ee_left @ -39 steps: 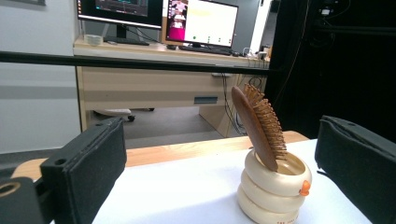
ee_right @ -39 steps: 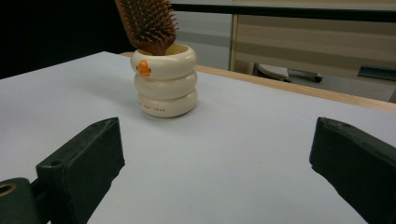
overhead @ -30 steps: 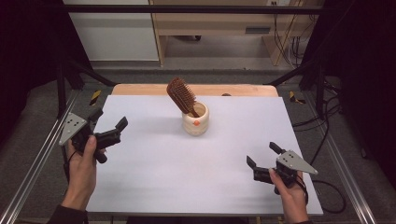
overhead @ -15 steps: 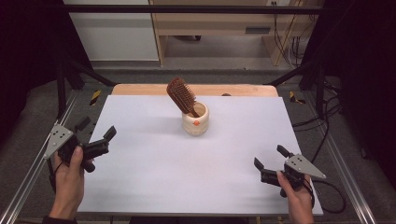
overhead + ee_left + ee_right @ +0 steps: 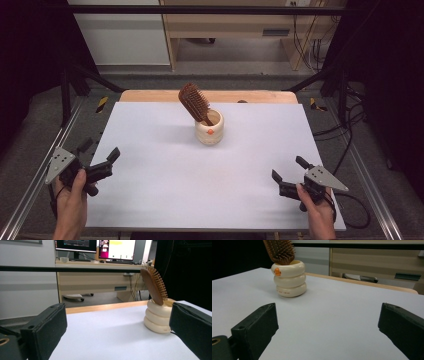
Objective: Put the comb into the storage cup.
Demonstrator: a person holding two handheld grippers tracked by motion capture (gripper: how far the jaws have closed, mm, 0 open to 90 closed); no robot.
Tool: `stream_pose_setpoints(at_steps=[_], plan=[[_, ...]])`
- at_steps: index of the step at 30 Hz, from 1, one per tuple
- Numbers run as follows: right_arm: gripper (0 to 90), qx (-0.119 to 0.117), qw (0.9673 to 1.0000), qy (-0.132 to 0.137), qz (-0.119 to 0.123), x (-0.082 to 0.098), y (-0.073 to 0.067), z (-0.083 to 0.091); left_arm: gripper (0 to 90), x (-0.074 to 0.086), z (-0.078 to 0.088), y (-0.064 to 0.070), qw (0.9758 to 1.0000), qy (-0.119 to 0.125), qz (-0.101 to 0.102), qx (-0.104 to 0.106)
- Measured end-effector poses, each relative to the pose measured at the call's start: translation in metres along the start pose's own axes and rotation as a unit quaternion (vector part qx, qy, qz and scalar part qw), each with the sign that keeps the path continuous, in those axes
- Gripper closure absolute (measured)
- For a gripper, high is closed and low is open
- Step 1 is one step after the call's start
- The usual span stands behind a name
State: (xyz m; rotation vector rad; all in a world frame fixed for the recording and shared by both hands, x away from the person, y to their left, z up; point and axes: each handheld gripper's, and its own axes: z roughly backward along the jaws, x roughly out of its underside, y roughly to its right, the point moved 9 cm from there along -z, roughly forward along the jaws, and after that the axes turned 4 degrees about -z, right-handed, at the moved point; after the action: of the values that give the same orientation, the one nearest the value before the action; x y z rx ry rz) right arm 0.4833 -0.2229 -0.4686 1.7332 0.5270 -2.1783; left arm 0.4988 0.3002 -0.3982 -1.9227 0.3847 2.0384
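A cream ringed cup (image 5: 209,129) with an orange mark stands at the back middle of the white table (image 5: 200,185). A wooden hairbrush (image 5: 194,102) stands in it handle down, its head leaning left. My left gripper (image 5: 100,148) is open at the table's left edge, far from the cup, nothing between its jaws. My right gripper (image 5: 287,168) is open near the front right corner, also holding nothing. From the left gripper (image 5: 117,332), cup (image 5: 157,320) and brush (image 5: 153,286) lie ahead on the right. From the right gripper (image 5: 327,327), the cup (image 5: 289,278) stands ahead on the left, with the brush (image 5: 279,250) in it.
A wooden strip (image 5: 210,96) borders the table's far edge. Metal frame rails (image 5: 30,185) run along both sides. Cables (image 5: 350,130) lie on the floor at the right. Behind the table stands a desk with monitors (image 5: 95,246).
Both grippers have drawn back toward the near edge. The left one went out to the table's left edge, the right one toward the front right corner. Cup and brush stayed put.
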Motion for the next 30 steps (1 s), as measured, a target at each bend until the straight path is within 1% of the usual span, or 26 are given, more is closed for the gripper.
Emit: stream_pose_setpoints(at_steps=[4,7,12,14,15,18,23,25,27,28,30], plan=[[2.9,-0.001,1.0,0.0,0.002,0.001,0.0,-0.001,1.6,0.009,0.004,0.0,1.0,-0.005,0.002,0.003],[2.9,-0.002,1.0,-0.001,0.001,0.002,0.0,-0.001,1.6,0.015,0.006,0.001,1.0,-0.002,0.001,0.004],[2.9,-0.002,1.0,-0.001,0.0,0.002,-0.001,-0.002,1.6,0.025,0.006,0.004,0.9999,-0.005,0.005,0.01],[2.9,-0.002,1.0,-0.002,-0.001,0.002,-0.001,-0.002,1.7,0.029,0.006,0.005,0.9999,-0.007,0.001,0.012],[2.9,-0.002,1.0,-0.003,0.003,0.002,-0.001,-0.002,1.8,0.03,0.005,0.006,0.9999,-0.006,0.001,0.013],[2.9,-0.003,1.0,-0.004,0.003,0.003,-0.001,-0.002,2.0,0.033,0.005,0.009,0.9998,-0.008,0.001,0.017],[2.9,-0.005,1.0,-0.003,0.002,0.004,-0.001,-0.001,2.1,0.037,0.006,0.014,0.9997,-0.01,-0.004,0.023],[2.9,-0.005,1.0,-0.004,0.003,0.004,-0.001,-0.002,2.1,0.039,0.006,0.016,0.9996,-0.012,-0.003,0.025],[2.9,-0.005,1.0,-0.005,0.003,0.005,-0.001,-0.002,1.9,0.042,0.006,0.017,0.9995,-0.016,-0.009,0.024],[2.9,-0.005,1.0,-0.005,0.004,0.005,-0.001,-0.002,2.0,0.043,0.006,0.02,0.9994,-0.017,-0.01,0.029],[2.9,-0.007,1.0,-0.006,0.004,0.006,-0.001,-0.003,1.9,0.045,0.005,0.023,0.9992,-0.019,-0.013,0.033]])
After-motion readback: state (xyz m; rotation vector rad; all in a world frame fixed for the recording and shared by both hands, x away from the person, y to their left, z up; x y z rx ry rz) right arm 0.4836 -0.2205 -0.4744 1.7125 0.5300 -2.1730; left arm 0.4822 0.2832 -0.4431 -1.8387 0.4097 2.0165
